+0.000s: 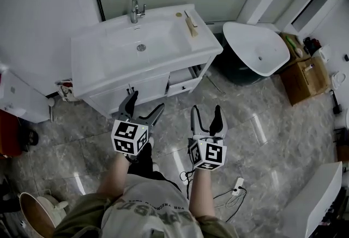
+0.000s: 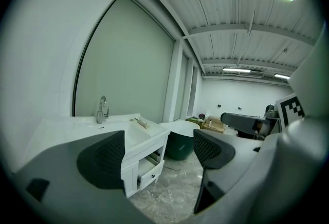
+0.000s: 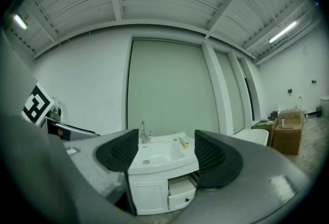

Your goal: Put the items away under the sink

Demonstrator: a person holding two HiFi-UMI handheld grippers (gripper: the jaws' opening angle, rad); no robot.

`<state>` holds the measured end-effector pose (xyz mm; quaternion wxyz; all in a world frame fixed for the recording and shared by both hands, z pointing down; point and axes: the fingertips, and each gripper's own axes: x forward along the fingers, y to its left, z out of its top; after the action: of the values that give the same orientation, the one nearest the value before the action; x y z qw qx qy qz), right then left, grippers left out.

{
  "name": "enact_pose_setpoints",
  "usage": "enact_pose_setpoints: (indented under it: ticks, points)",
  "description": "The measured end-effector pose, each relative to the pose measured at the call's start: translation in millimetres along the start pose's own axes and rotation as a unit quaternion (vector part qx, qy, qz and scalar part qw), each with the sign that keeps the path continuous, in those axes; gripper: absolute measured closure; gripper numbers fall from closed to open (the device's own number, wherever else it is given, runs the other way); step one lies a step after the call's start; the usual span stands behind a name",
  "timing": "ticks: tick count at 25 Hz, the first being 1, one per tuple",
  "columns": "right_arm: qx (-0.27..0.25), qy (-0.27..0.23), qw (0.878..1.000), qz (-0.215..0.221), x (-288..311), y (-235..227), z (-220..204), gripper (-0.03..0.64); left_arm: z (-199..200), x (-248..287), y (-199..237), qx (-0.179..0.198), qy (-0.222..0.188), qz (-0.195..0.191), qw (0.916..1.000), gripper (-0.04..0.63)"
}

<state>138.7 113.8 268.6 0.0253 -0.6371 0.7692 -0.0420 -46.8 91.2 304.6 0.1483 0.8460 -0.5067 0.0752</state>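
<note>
A white sink cabinet (image 1: 125,92) stands ahead, with a chrome tap (image 1: 136,10) at its basin (image 1: 143,46). A wooden brush-like item (image 1: 190,23) and a small round gold thing (image 1: 179,15) lie on the counter's right end. The drawer (image 1: 184,83) under the counter's right side is pulled partly out. My left gripper (image 1: 145,108) and right gripper (image 1: 206,117) hover open and empty above the floor in front of the cabinet. In the right gripper view the cabinet (image 3: 160,176) sits between the jaws, far off.
A white bathtub (image 1: 257,48) on a dark base stands right of the cabinet. Cardboard boxes (image 1: 304,78) with small items sit further right. A white cable and plug (image 1: 235,188) lie on the marble floor by my feet. A toilet (image 1: 38,209) is at lower left.
</note>
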Motion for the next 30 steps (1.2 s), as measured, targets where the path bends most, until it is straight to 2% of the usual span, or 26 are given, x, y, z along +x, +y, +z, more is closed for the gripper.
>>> enact_pose_setpoints:
  ticks: [10, 23, 30]
  points:
    - [-0.01, 0.014, 1.0, -0.005, 72.4, -26.5, -11.7, 0.284, 5.2, 85.9, 19.0, -0.001, 0.019, -0.023, 0.9996, 0.198]
    - [-0.02, -0.008, 1.0, -0.016, 238.7, -55.5, 12.9, 0.284, 88.2, 229.5, 94.0, 0.01, -0.007, -0.038, 0.9992, 0.196]
    - [-0.025, -0.005, 1.0, -0.01, 289.7, -56.4, 14.0, 0.284, 98.9, 268.9, 120.8, 0.007, -0.003, -0.043, 0.9991, 0.196]
